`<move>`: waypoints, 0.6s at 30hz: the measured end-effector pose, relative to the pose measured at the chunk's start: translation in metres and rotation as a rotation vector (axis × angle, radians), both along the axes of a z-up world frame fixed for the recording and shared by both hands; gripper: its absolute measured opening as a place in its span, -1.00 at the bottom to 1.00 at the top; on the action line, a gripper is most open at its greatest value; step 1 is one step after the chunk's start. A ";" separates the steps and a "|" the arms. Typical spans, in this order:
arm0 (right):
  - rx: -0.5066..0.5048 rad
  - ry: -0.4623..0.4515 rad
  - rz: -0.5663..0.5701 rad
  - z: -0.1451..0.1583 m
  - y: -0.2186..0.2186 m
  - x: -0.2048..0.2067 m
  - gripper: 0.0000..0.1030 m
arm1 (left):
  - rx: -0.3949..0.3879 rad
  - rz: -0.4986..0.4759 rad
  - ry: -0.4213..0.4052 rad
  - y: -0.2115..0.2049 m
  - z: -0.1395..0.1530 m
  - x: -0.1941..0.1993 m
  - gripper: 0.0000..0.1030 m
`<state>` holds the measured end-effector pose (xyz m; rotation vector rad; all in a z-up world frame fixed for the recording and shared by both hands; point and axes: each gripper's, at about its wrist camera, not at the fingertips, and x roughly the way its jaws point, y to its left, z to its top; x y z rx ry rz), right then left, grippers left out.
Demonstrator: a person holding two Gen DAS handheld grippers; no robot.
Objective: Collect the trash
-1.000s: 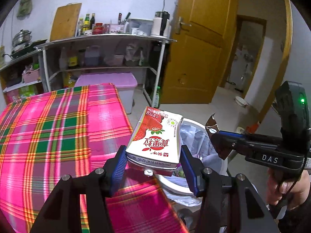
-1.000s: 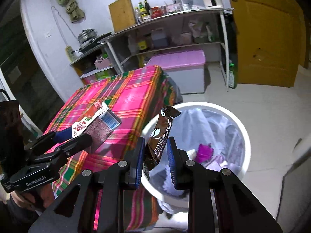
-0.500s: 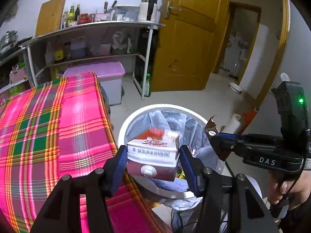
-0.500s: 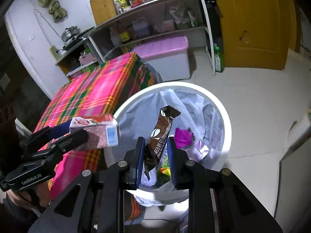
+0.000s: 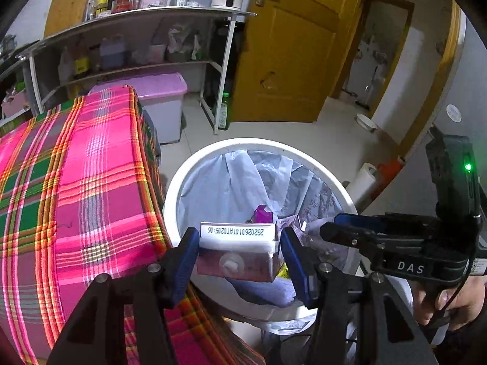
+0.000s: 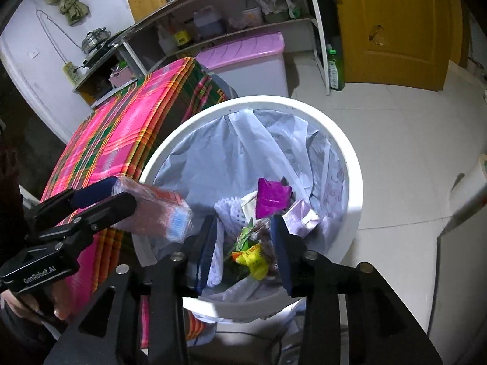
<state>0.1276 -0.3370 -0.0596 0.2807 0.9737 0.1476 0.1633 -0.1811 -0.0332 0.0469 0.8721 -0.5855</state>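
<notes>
Plaid table (image 5: 76, 200), one bin (image 6: 350, 158); left gripper (image 5: 239, 252) pinching one carton (image 5: 237, 254); right gripper (image 6: 243, 243) opening, empty.

1 white trash bin (image 6: 350, 164) with 1 plastic liner (image 6: 231, 158). 1 milk carton (image 5: 237, 252). 2 grippers: the left gripper (image 5: 239, 258) and the right gripper (image 6: 245, 246). 1 plaid tablecloth (image 5: 76, 182). 1 purple wrapper (image 6: 271, 196) in the bin. 1 lidded storage box (image 6: 252, 57). 1 green bottle (image 6: 334, 70) on the floor.

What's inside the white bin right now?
The white bin has a pale liner holding a magenta wrapper, white mesh, a lilac carton and yellow-green packets. Anything lower is buried, and the gripper fingers hide the near side.
</notes>
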 end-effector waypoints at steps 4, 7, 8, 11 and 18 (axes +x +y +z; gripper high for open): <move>-0.001 -0.014 -0.004 0.004 -0.002 -0.002 -0.26 | -0.007 0.007 -0.008 0.001 0.003 -0.001 0.07; -0.003 -0.031 -0.005 0.011 0.000 -0.007 -0.26 | -0.014 0.014 -0.019 0.005 0.007 -0.004 0.07; -0.004 -0.040 -0.005 0.014 0.001 -0.009 -0.26 | -0.016 0.017 -0.024 0.007 0.009 -0.007 0.07; -0.010 -0.066 0.000 0.023 0.006 -0.016 -0.26 | -0.022 0.029 -0.041 0.012 0.014 -0.013 0.07; -0.055 -0.153 0.041 0.051 0.029 -0.034 -0.26 | -0.043 0.066 -0.092 0.031 0.033 -0.032 0.07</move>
